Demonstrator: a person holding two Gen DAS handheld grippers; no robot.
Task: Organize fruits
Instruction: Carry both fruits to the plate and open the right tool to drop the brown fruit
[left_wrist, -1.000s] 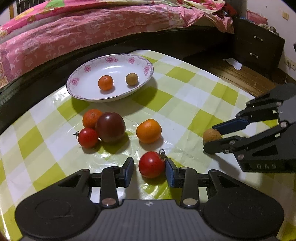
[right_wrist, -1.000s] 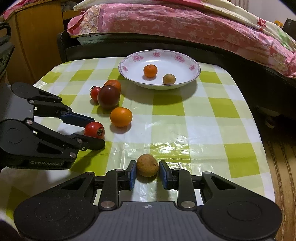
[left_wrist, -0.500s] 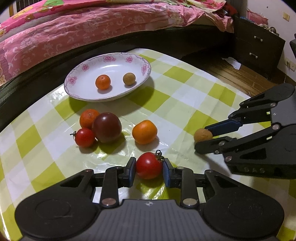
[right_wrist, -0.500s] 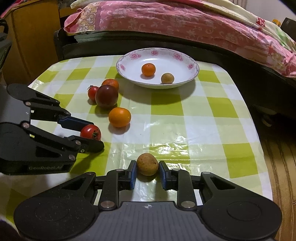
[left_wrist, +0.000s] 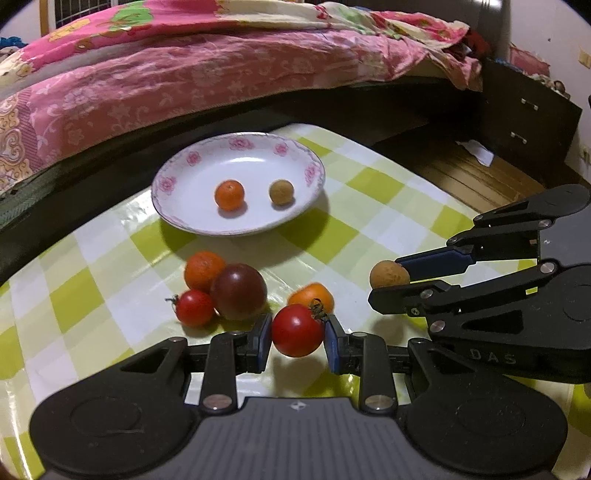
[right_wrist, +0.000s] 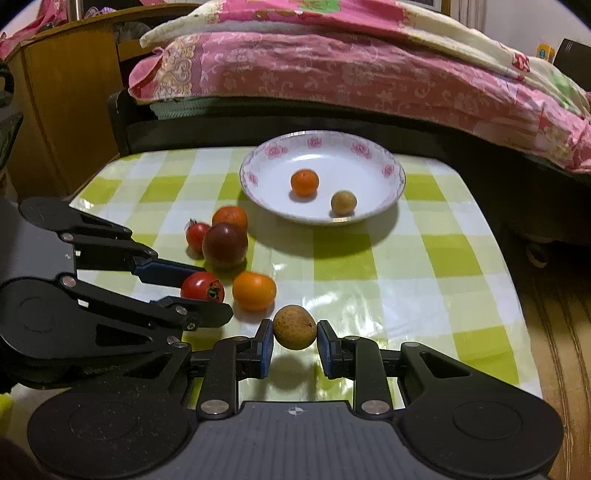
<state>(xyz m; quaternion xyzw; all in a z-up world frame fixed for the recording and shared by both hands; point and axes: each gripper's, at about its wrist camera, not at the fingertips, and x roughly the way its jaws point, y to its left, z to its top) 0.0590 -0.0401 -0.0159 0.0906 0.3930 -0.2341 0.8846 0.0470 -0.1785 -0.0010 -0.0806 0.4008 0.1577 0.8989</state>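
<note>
**Two small fruits pinched and lifted over the near edge of the table**

The left gripper pinched a red tomato across its widest part, blue pads on either flank, stem tilted up to the right. The right gripper likewise clamped a brown longan at its middle. Both fruits hung clear of the checked tablecloth near its front edge, each with a shadow on the cloth beneath it.

The tomato looked light, with a smooth, slippery skin over soft flesh, so a firm squeeze would likely bruise or split it; a grip across the equator suited it. The longan seemed lighter still, with a dry, rough, thin shell (brittle, I judged) that would grip well but might crack under pressure.

The flowered plate sat toward the far edge of the table, already holding a small orange and another longan, apart from each other. Between the grippers and the plate lay a loose mandarin just ahead of the held tomato, and farther on a cluster touching one another: a dark purple tomato, a smaller red tomato and another orange. A low carry from the left could knock them rolling. The two grippers were close together, so they risked colliding on the way.
</note>
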